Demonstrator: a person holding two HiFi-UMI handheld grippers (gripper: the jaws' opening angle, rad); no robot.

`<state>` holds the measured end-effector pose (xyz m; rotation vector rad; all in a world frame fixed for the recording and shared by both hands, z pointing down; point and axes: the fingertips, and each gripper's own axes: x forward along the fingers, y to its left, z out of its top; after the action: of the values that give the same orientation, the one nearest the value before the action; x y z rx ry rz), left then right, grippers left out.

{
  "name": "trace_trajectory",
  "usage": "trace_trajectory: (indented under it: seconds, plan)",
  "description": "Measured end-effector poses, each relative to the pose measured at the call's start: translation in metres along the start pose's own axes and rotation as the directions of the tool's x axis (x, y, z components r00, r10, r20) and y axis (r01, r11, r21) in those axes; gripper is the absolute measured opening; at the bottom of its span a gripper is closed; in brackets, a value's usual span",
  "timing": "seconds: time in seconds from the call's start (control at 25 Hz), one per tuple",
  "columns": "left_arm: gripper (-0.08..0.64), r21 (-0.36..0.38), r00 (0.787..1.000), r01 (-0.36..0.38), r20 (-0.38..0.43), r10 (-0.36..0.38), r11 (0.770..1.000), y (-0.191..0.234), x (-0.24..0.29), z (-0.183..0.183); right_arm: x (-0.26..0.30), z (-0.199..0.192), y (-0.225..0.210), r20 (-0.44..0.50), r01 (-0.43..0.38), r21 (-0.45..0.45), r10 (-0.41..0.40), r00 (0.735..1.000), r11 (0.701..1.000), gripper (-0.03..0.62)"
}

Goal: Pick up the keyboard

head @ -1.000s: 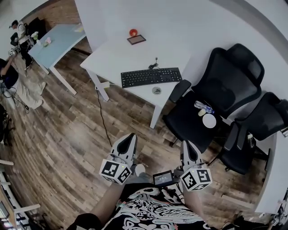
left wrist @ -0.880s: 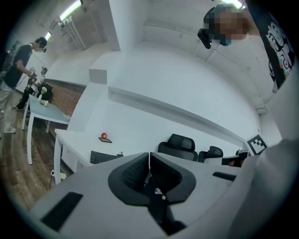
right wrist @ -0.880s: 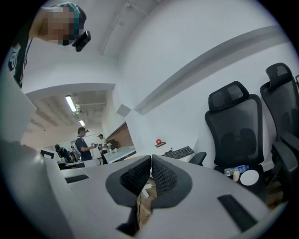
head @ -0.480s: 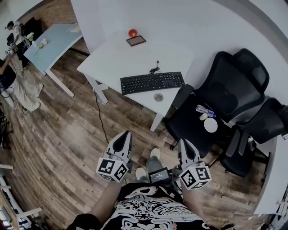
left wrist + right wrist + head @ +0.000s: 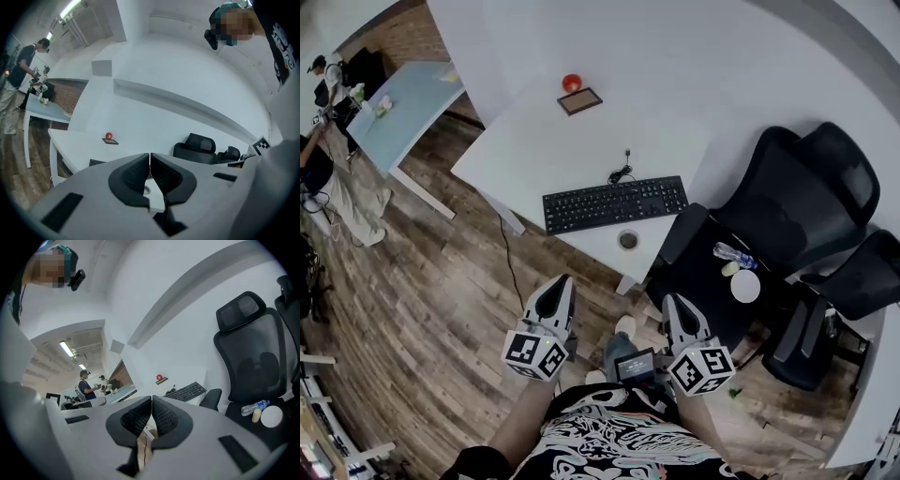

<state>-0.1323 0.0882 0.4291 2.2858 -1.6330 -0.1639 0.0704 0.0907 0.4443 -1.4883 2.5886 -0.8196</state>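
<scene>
Keyboard [image 5: 614,203] on the bench [image 5: 534,141] looks light, stiff and cabled, best grabbed at both short ends; left gripper [image 5: 563,281] and right gripper [image 5: 669,302] have fingers pressed together, empty.

Office with white desk [image 5: 539,141], keyboard [image 5: 614,203] and black swivel chair [image 5: 792,192]

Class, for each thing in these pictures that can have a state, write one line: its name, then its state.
keyboard, flat on the desk, untouched
left gripper, shut, empty, short of the desk
right gripper, shut, empty, short of the desk
bottle, lying on its side on the chair seat
</scene>
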Motion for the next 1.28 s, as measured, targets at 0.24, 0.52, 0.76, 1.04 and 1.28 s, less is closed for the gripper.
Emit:
trace_trajectory:
  seconds: [0.24,0.52,0.76,1.04,1.28]
  plan:
    - [0.023,0.085,0.999,0.044,-0.010,-0.043,0.995,0.006,0.078,0.013,0.059,0.017,-0.036,-0.053,-0.045,0.121,0.051,0.997,0.992,0.029]
    - [0.023,0.279,0.988,0.081,-0.151,-0.040,0.957,0.022,0.140,0.002,0.116,0.007,-0.053,-0.143,-0.068,0.199,0.098,0.985,0.978,0.029]
    - [0.023,0.335,0.951,0.150,-0.308,-0.042,0.930,0.037,0.189,-0.013,0.150,-0.007,-0.064,-0.179,-0.052,0.285,0.107,0.978,0.957,0.029]
    - [0.024,0.363,0.900,0.271,-0.424,-0.101,0.892,0.051,0.235,-0.018,0.183,-0.015,-0.068,-0.183,-0.027,0.424,0.115,0.976,0.905,0.031]
    - [0.025,0.340,0.853,0.334,-0.506,-0.129,0.879,0.070,0.270,-0.027,0.205,-0.029,-0.067,-0.211,0.014,0.490,0.103,0.972,0.872,0.031]
